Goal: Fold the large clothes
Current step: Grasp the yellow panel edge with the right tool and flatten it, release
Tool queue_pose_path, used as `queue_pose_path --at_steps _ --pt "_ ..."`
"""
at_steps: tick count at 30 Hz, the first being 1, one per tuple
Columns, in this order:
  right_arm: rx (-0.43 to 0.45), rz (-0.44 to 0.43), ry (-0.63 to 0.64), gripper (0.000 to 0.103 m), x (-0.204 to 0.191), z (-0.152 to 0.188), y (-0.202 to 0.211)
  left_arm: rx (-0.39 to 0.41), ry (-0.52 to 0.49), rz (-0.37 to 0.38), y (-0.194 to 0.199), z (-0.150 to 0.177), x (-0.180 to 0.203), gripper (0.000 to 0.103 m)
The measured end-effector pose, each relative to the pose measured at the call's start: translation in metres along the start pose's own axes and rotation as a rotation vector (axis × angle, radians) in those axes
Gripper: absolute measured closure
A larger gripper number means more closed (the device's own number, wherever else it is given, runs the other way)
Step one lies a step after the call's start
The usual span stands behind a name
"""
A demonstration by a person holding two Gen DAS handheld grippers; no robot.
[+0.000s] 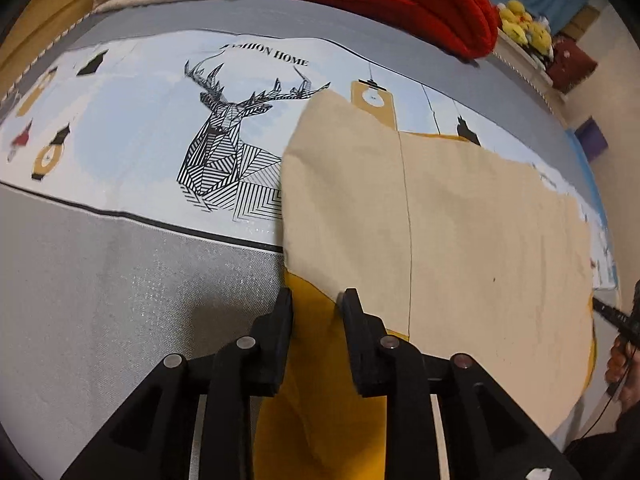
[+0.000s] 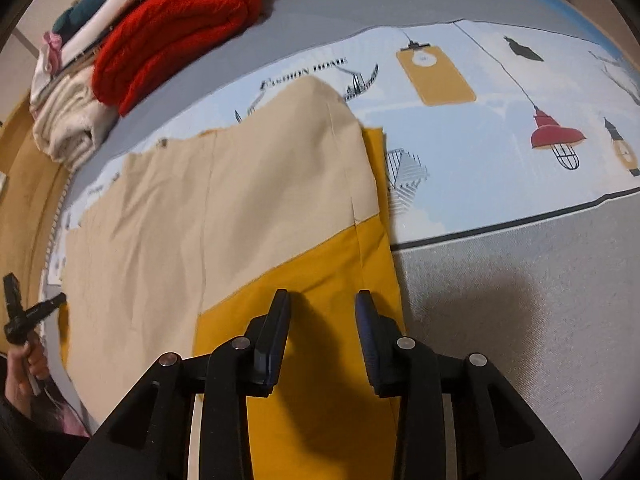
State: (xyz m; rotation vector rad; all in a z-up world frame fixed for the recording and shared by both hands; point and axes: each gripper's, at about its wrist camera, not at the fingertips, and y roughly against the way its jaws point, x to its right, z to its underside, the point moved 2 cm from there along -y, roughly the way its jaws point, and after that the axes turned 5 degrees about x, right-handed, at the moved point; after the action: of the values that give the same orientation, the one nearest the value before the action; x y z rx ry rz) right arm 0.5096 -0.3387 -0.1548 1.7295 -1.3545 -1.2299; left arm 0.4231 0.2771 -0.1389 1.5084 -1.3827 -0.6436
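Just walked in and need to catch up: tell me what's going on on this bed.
A person holding a two-finger gripper in each hand is folding a large mustard-yellow cloth with a pale beige underside on a grey printed bedspread. The beige side is turned over most of the yellow. The left gripper and right gripper hover over its near yellow edge, jaws apart, gripping nothing. Folded red knitwear lies at the far side.
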Motion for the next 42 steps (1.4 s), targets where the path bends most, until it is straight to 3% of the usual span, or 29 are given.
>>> queue_pose_path --at_steps 1,2,8,13,18,20,22,24,27,29,33,37,40,42 --pt "0.011 0.005 0.005 0.098 0.000 0.001 0.001 0.003 -0.006 -0.004 0.000 0.000 0.002 0.082" --pt "0.027 0.011 0.011 0.102 0.000 -0.001 0.002 0.006 -0.009 -0.005 0.001 0.000 0.003 0.082" --pt "0.098 0.068 0.015 0.103 0.000 -0.008 0.013 0.004 -0.016 -0.020 0.002 -0.001 0.003 0.083" --pt "0.184 0.206 0.041 0.100 0.000 -0.016 0.032 -0.003 -0.004 -0.029 0.010 -0.001 -0.001 0.083" --pt "0.263 0.042 0.118 0.099 -0.026 -0.014 0.066 0.074 -0.014 -0.050 0.040 -0.004 -0.001 0.083" --pt "0.206 -0.047 0.206 0.099 -0.047 -0.002 0.065 0.092 -0.037 0.011 0.051 -0.001 0.008 0.083" --pt "0.091 -0.095 0.293 0.099 -0.062 0.017 0.051 0.059 -0.097 0.100 0.054 0.008 0.024 0.082" --pt "-0.003 -0.042 0.386 0.099 -0.070 0.037 0.035 -0.043 -0.167 0.157 0.043 0.025 0.037 0.079" --pt "-0.108 0.063 0.443 0.099 -0.065 0.062 0.016 -0.234 -0.297 0.031 0.007 0.062 0.042 0.079" --pt "-0.138 0.096 0.438 0.099 -0.054 0.071 0.012 -0.282 -0.326 0.002 -0.002 0.078 0.038 0.079" --pt "-0.148 0.128 0.380 0.099 -0.043 0.075 0.018 -0.216 -0.307 -0.028 0.015 0.078 0.031 0.079" --pt "-0.072 0.191 0.358 0.099 -0.049 0.074 0.050 -0.061 -0.292 -0.078 0.051 0.076 0.033 0.079" --pt "0.083 0.176 0.342 0.099 -0.072 0.068 0.098 0.052 -0.270 -0.098 0.090 0.077 0.041 0.079" --pt "0.240 0.161 0.332 0.099 -0.093 0.071 0.142 0.116 -0.246 -0.120 0.116 0.080 0.046 0.079"
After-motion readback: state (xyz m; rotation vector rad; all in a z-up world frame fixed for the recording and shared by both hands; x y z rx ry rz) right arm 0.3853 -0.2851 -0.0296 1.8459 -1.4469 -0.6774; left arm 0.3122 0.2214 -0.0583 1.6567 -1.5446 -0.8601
